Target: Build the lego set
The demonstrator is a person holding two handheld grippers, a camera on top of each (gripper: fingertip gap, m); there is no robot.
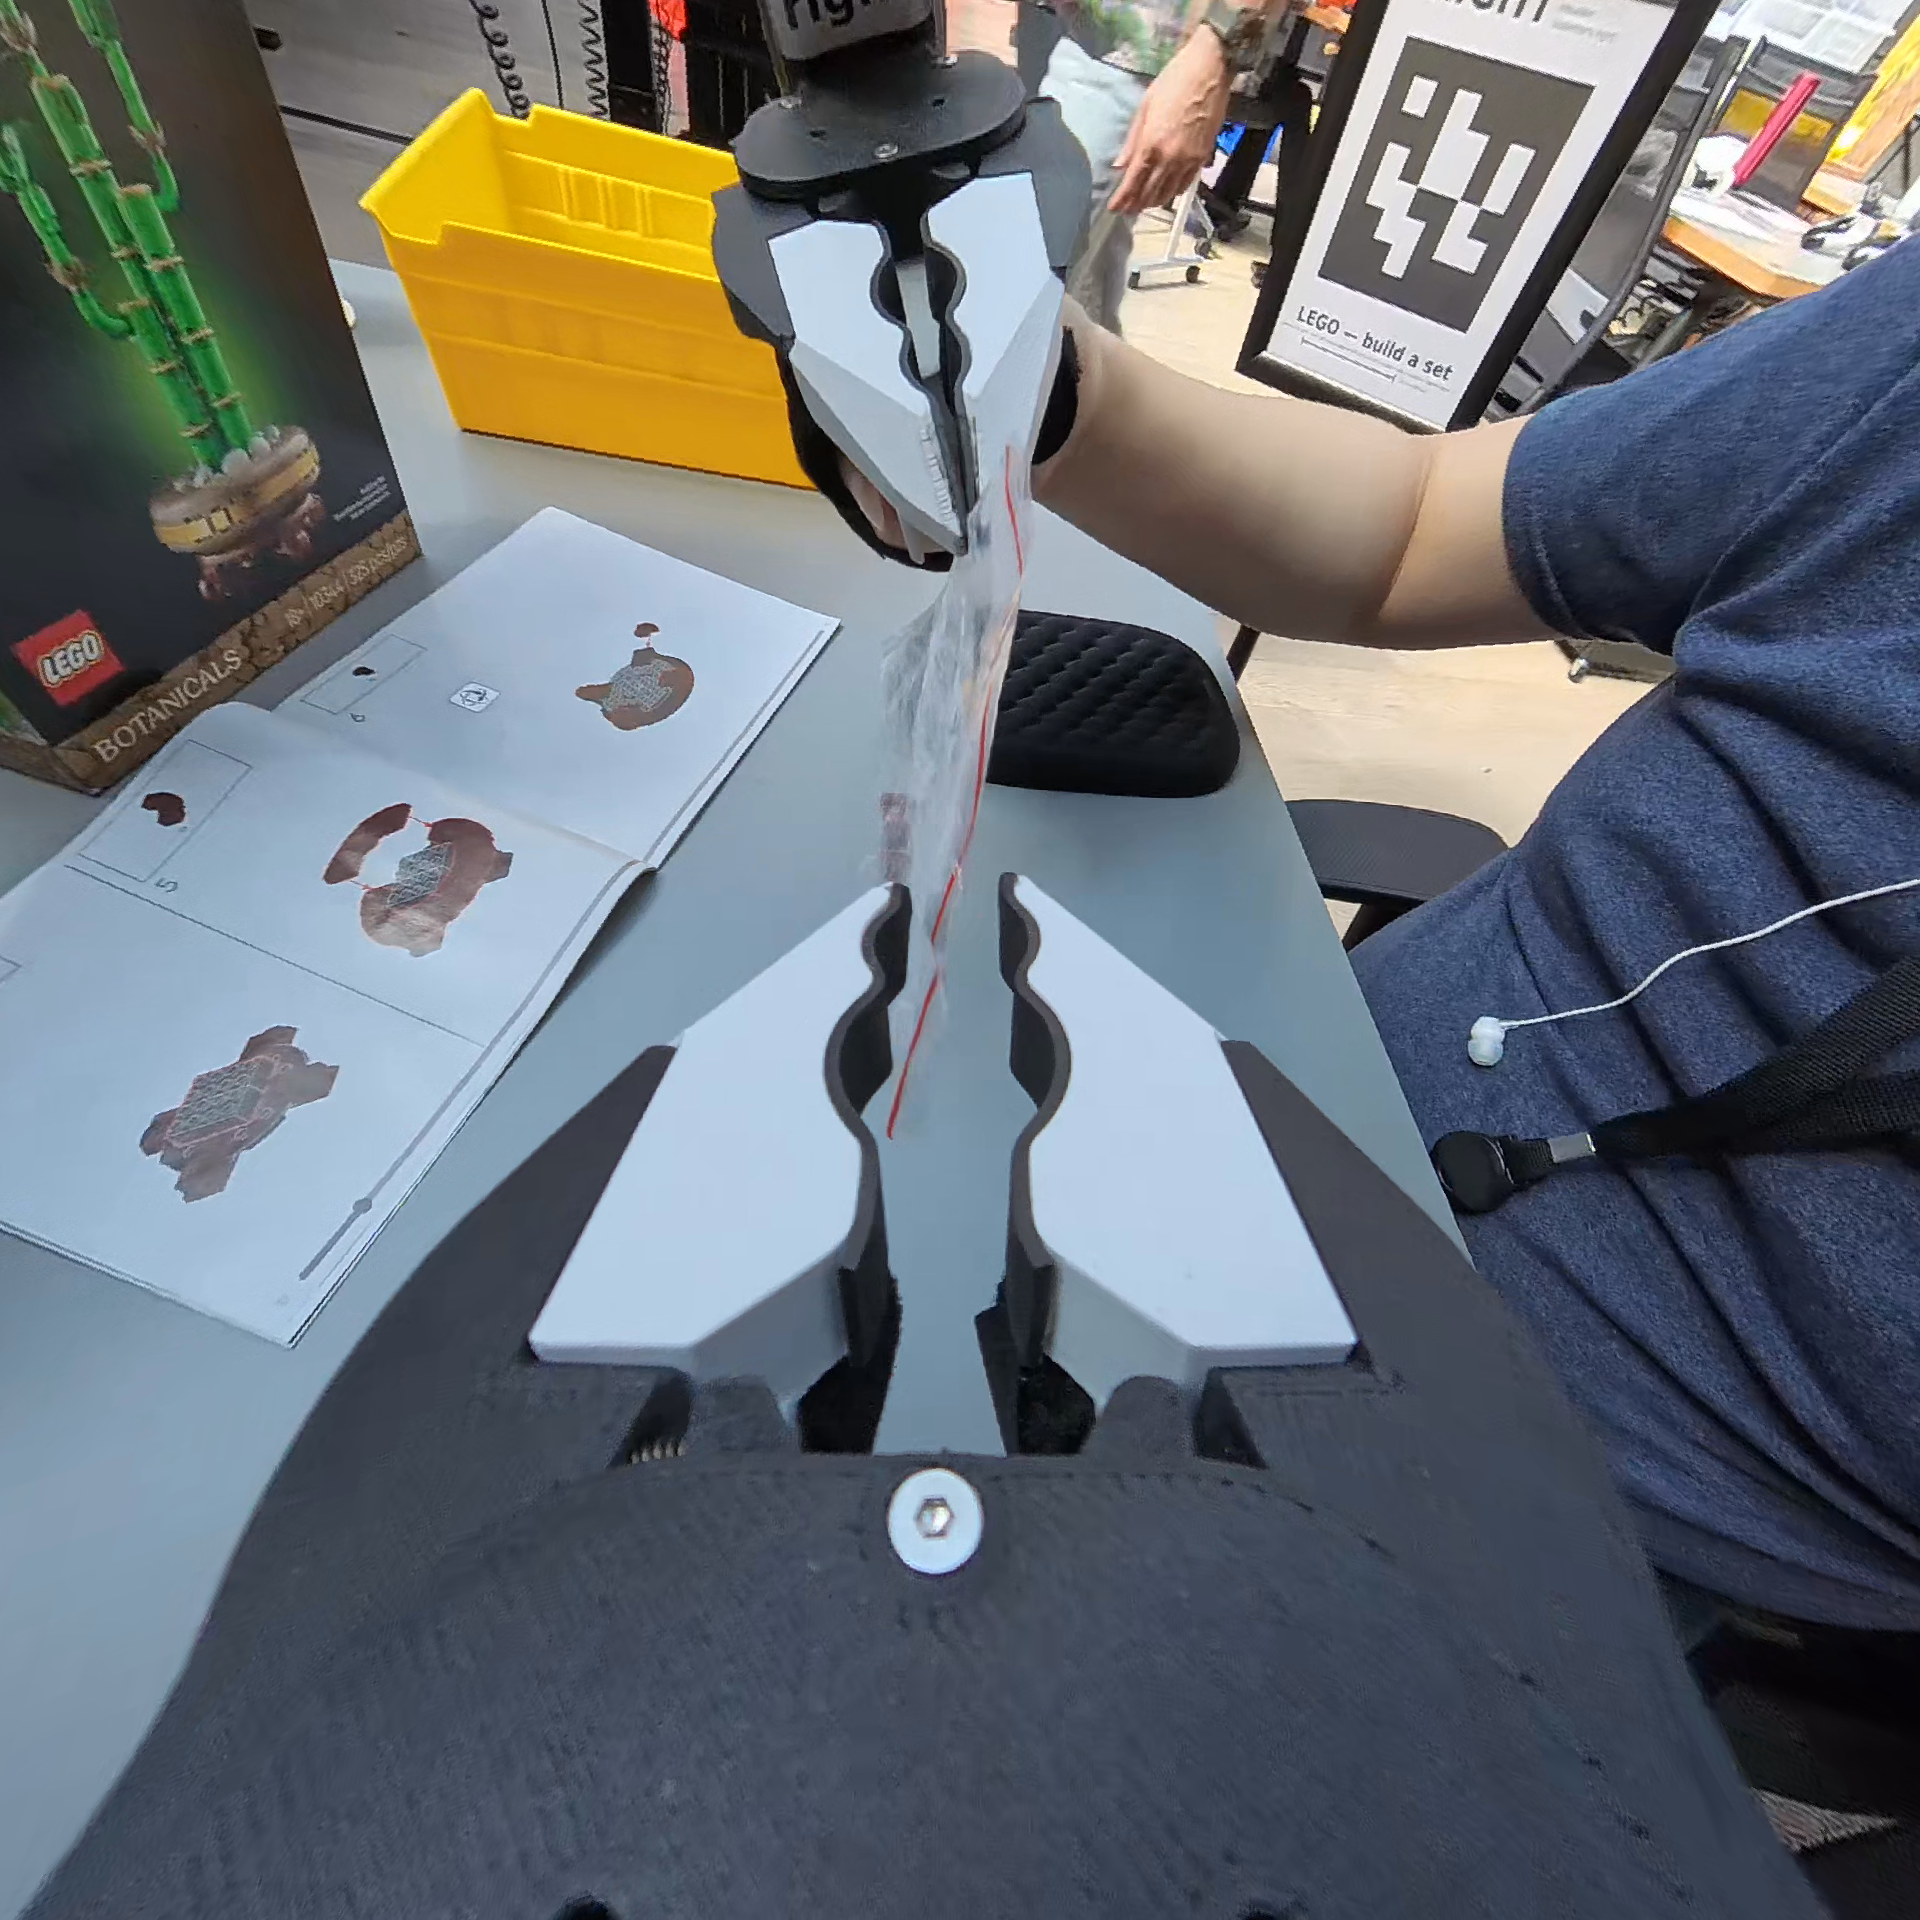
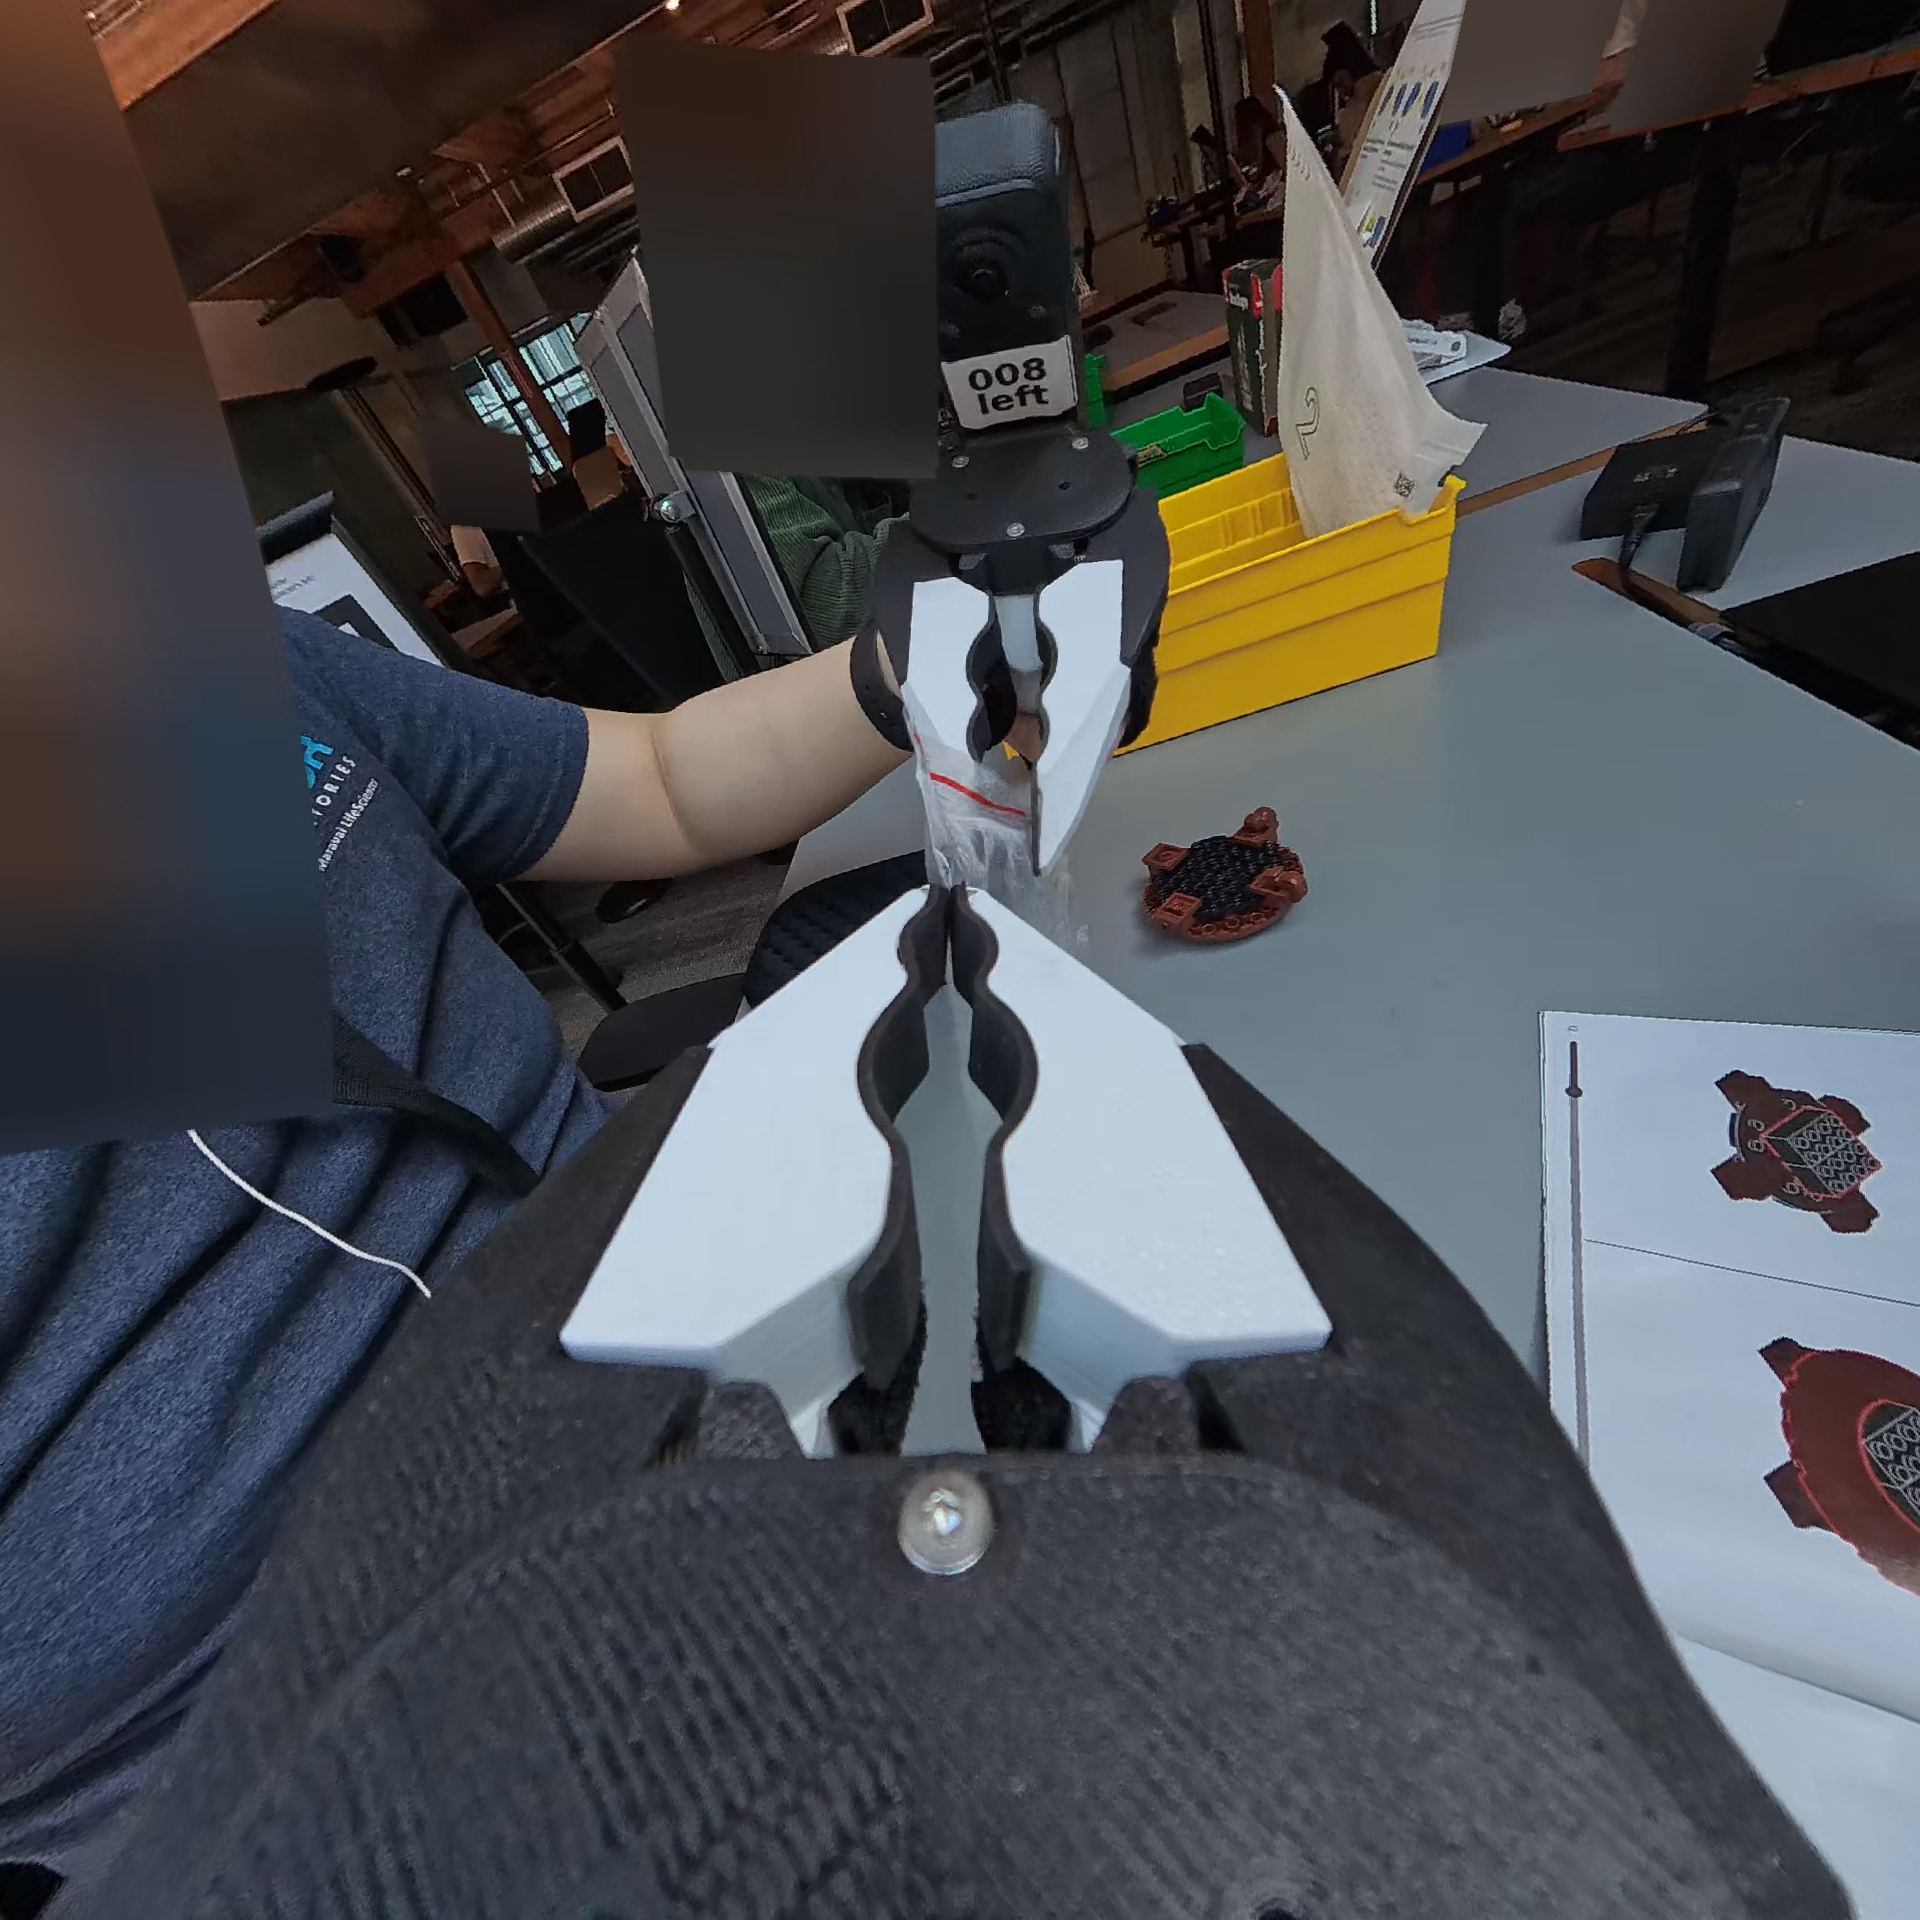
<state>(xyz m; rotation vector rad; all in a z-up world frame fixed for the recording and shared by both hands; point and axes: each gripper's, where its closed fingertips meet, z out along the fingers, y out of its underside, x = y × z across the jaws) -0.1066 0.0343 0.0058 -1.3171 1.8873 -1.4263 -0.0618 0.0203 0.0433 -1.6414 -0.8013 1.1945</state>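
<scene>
A clear plastic bag (image 1: 951,727) with a red line and small brown pieces inside hangs in the air over the table edge. My right gripper (image 1: 961,535) is shut on the bag's top end; in the right wrist view its tips (image 2: 951,896) pinch the bag (image 2: 961,805). My left gripper (image 1: 951,891) is open, and the bag's lower end hangs loose between its fingers; it also shows opposite in the right wrist view (image 2: 1003,821). A round brown and black lego base (image 2: 1221,878) lies on the grey table (image 2: 1558,831).
An open instruction booklet (image 1: 416,883) lies left of the grippers, with the lego box (image 1: 156,416) behind it. A yellow bin (image 1: 582,312) holding a white paper bag (image 2: 1340,364) stands farther back. A black padded rest (image 1: 1112,707) and the person's torso (image 1: 1662,935) are at the table edge. Left tips to right tips: about 7 cm.
</scene>
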